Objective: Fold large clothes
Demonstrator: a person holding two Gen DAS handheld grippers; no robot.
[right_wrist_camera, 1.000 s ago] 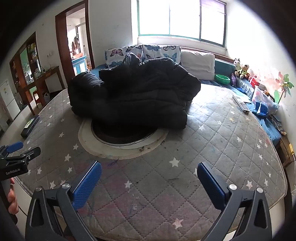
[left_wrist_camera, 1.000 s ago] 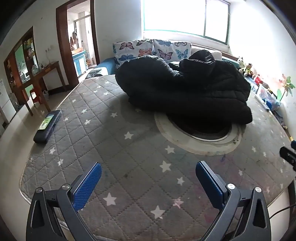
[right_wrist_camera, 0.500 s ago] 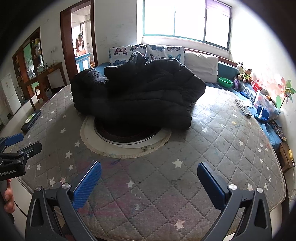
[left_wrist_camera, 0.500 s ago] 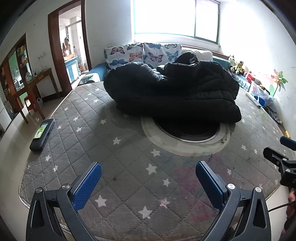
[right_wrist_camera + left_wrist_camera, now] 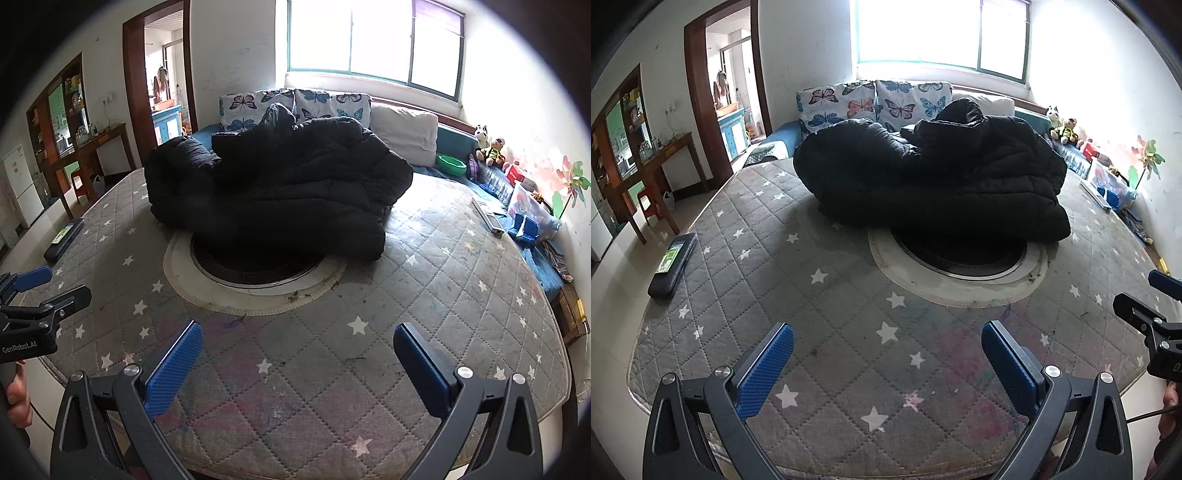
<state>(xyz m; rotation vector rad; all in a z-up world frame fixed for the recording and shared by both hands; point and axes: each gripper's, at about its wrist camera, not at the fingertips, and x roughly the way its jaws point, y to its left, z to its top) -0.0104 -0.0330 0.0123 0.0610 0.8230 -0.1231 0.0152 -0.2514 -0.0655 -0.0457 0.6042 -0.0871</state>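
A bulky black quilted coat (image 5: 934, 177) (image 5: 273, 188) lies bunched in a heap on the far half of a grey star-patterned mattress (image 5: 820, 295) (image 5: 443, 280), partly over a round white-rimmed patch (image 5: 956, 280) (image 5: 255, 291). My left gripper (image 5: 886, 365) hovers over the near edge, open and empty, well short of the coat. My right gripper (image 5: 297, 365) is likewise open and empty above the near edge. Each one shows at the side of the other's view: the right gripper (image 5: 1152, 317), the left gripper (image 5: 37, 295).
A dark flat case (image 5: 674, 264) (image 5: 64, 238) lies at the mattress's left edge. Butterfly pillows (image 5: 875, 103) and a sofa stand behind the coat. Toys and boxes (image 5: 524, 206) line the right wall. A wooden table (image 5: 661, 170) and a doorway are on the left.
Both grippers have drawn back and risen slightly from the mattress, so the coat looks a little farther off. The coat has not moved. Both jaws stay open.
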